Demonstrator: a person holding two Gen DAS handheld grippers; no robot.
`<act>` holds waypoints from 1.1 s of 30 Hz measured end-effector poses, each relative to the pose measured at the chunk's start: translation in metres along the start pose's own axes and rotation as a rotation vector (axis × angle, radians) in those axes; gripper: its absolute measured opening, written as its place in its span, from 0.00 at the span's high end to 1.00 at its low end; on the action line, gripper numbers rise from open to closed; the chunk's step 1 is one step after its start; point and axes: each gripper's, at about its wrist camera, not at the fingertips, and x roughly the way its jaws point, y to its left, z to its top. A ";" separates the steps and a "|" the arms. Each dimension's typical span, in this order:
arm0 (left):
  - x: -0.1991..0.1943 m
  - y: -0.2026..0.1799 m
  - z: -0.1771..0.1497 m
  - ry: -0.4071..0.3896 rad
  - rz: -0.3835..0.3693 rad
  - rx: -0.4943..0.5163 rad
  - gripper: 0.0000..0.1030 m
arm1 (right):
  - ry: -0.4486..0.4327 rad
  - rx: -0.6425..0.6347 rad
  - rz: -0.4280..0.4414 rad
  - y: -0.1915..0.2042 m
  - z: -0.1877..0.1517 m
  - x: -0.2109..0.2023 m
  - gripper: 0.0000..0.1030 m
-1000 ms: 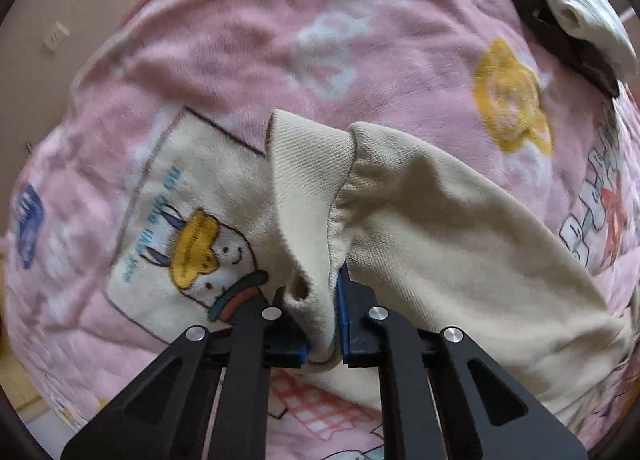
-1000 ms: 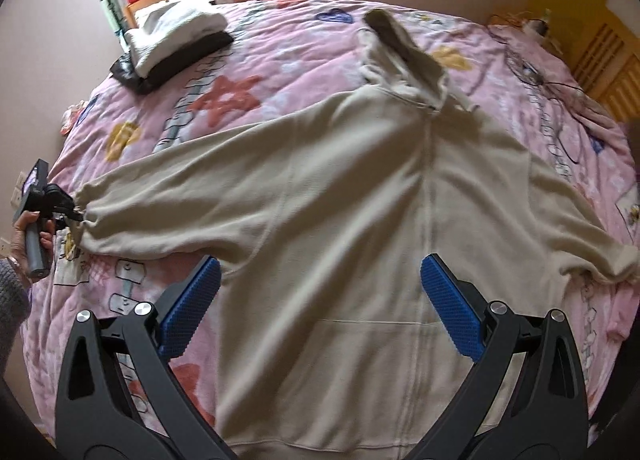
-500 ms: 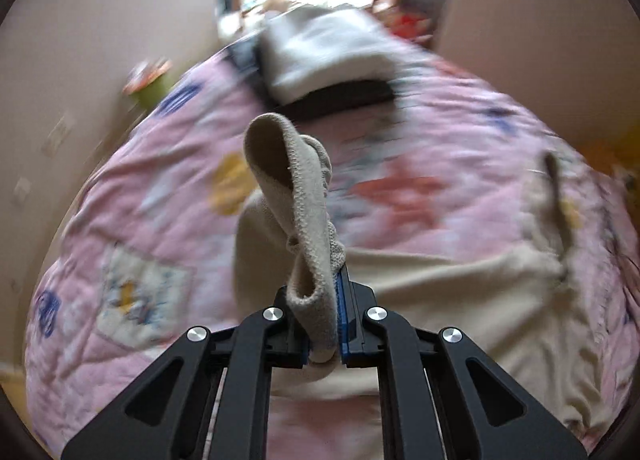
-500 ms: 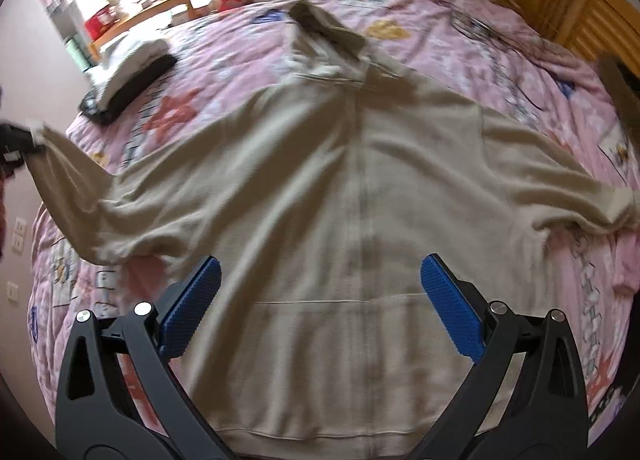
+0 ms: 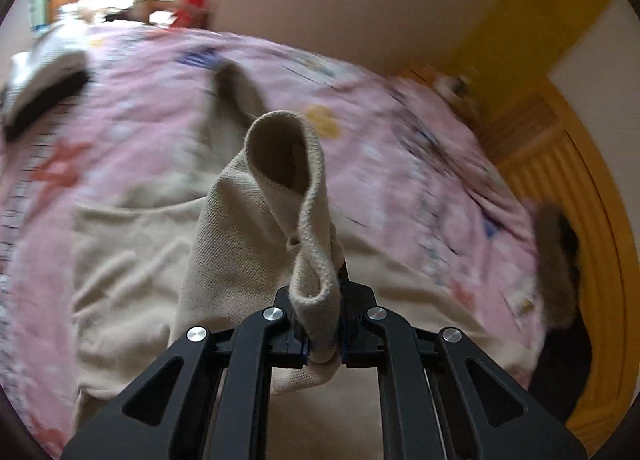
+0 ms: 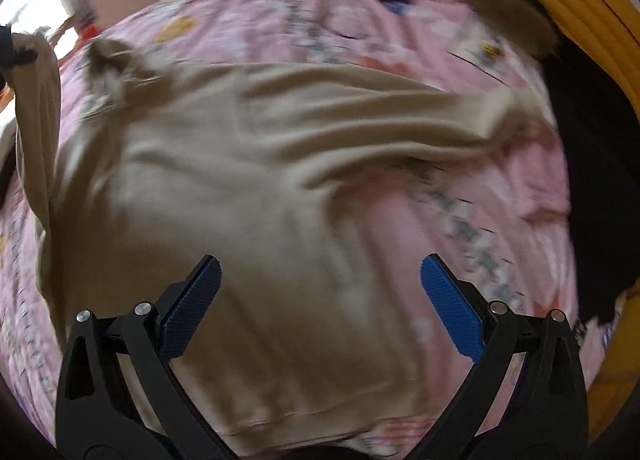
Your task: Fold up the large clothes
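A beige hooded sweatshirt (image 6: 248, 187) is spread front-up across a pink patterned bedspread (image 6: 492, 219) on a bed. In the right wrist view its body fills the centre, its hood (image 6: 108, 67) is seen toward 10 o'clock, and one sleeve (image 6: 460, 115) is stretched toward 2 o'clock. The ribbed hem (image 6: 304, 416) is seen at 6 o'clock, between the fingers of the right tool (image 6: 320, 304). That tool is held spread wide above the fabric, with nothing gripped; its blue pads (image 6: 448, 300) are kept well apart.

The other sleeve (image 6: 36, 131) is lifted off the bed at 9 o'clock in the same view. In the left wrist view the ribbed cuff (image 5: 304, 219) of that sleeve is pinched between the fingers of the left tool (image 5: 322, 336), which is clenched on it. The cuff opening is turned upward toward 12 o'clock, and the sleeve is draped down at 7 o'clock onto the sweatshirt body (image 5: 128, 260).

A folded white and dark stack (image 5: 40, 79) is seen at 10 o'clock on the bedspread in the left wrist view. A yellow wooden headboard (image 5: 580, 219) is seen at 3 o'clock. Both views are blurred, so finer detail cannot be told.
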 end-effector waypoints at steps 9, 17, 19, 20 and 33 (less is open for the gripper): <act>0.145 -0.041 -0.087 0.318 0.002 -0.021 0.91 | 0.048 0.062 -0.153 -0.066 -0.004 0.053 0.05; 0.148 -0.022 -0.115 0.477 -0.214 0.009 0.64 | 0.047 0.033 -0.150 -0.061 0.008 0.062 0.05; 0.130 -0.029 -0.113 0.443 -0.273 0.061 0.44 | 0.010 0.028 -0.130 -0.055 0.020 0.055 0.05; 0.118 -0.033 -0.110 0.427 -0.321 0.071 0.33 | -0.010 0.015 -0.137 -0.050 0.028 0.052 0.05; 0.027 0.123 -0.056 0.158 0.117 0.041 0.26 | -0.080 -0.252 0.275 0.099 0.140 0.113 0.06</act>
